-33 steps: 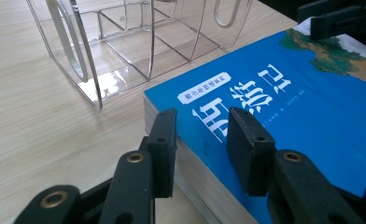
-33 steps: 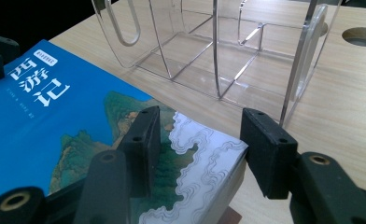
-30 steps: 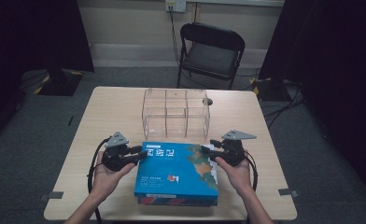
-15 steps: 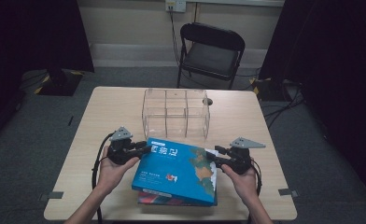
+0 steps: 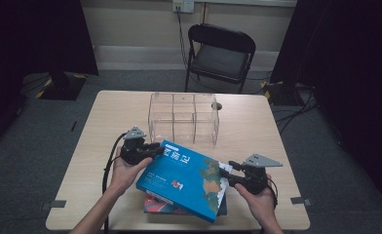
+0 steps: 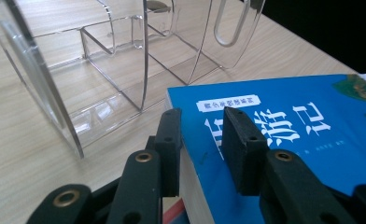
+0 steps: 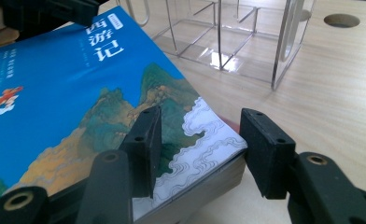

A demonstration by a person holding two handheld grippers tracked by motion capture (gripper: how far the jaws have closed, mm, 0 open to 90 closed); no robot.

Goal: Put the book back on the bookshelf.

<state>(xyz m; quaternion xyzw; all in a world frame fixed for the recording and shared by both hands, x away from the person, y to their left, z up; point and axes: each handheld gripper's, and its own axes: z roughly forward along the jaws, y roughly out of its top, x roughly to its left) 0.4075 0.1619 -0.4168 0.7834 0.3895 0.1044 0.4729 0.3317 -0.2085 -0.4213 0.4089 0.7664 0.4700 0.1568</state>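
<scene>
Two tools flank my blue book [image 5: 186, 178], tilted above a second book [image 5: 162, 204] on the bench [image 5: 257, 126], near the clear organizer [image 5: 184, 117]. Left tool [image 6: 204, 140] has just been closing, pinching its corner; right tool [image 7: 200, 149] straddles the opposite corner, spread.

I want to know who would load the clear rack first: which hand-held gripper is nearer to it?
Left. The left hand-held gripper grips the blue book just before the clear rack; the right hand-held gripper sits farther back.
</scene>
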